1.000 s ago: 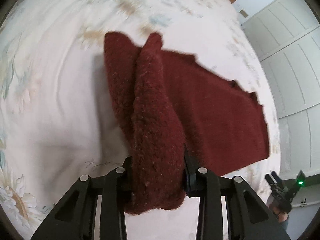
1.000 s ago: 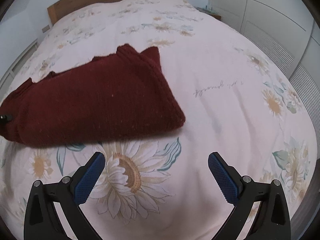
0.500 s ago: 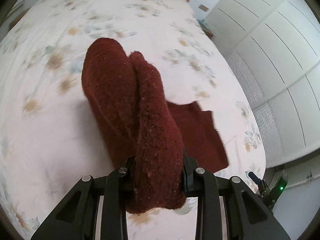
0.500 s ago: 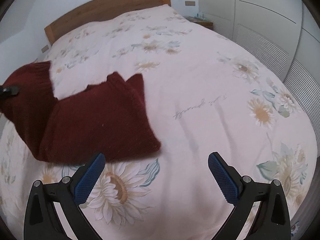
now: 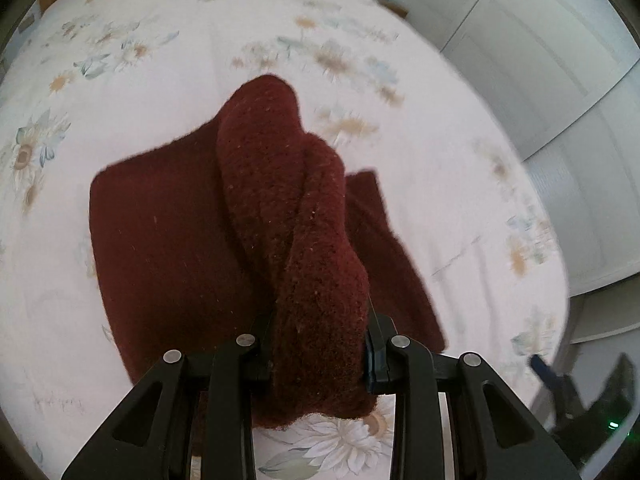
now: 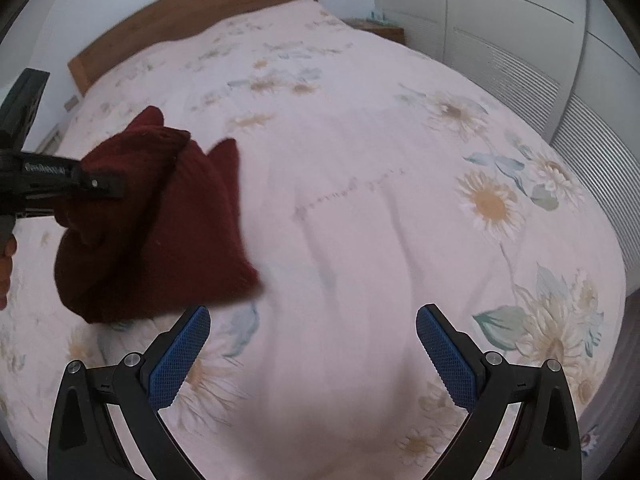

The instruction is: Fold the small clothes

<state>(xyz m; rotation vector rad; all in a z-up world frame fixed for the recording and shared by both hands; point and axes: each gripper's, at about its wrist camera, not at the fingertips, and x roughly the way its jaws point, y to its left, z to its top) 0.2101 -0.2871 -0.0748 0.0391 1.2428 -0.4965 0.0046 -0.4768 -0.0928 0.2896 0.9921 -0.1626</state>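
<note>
A dark red knitted garment (image 5: 168, 240) lies folded on the flowered bedspread (image 5: 120, 72). My left gripper (image 5: 320, 344) is shut on a bunched end of it and holds that end raised over the rest. In the right wrist view the garment (image 6: 172, 240) is at the left, with the left gripper (image 6: 96, 184) clamped on its upper part. My right gripper (image 6: 312, 344) is open and empty, above bare bedspread to the right of the garment.
A wooden headboard (image 6: 192, 12) is at the far end of the bed. White wardrobe doors (image 6: 520, 40) run along the right side, with a small bedside table (image 6: 380, 30) in the corner. The bed's right edge (image 5: 560, 280) drops to the floor.
My left gripper has carried the held end of the garment across, folding it over the rest. The visible garment is shorter and bunched. The right gripper stays open and has drifted slightly right.
</note>
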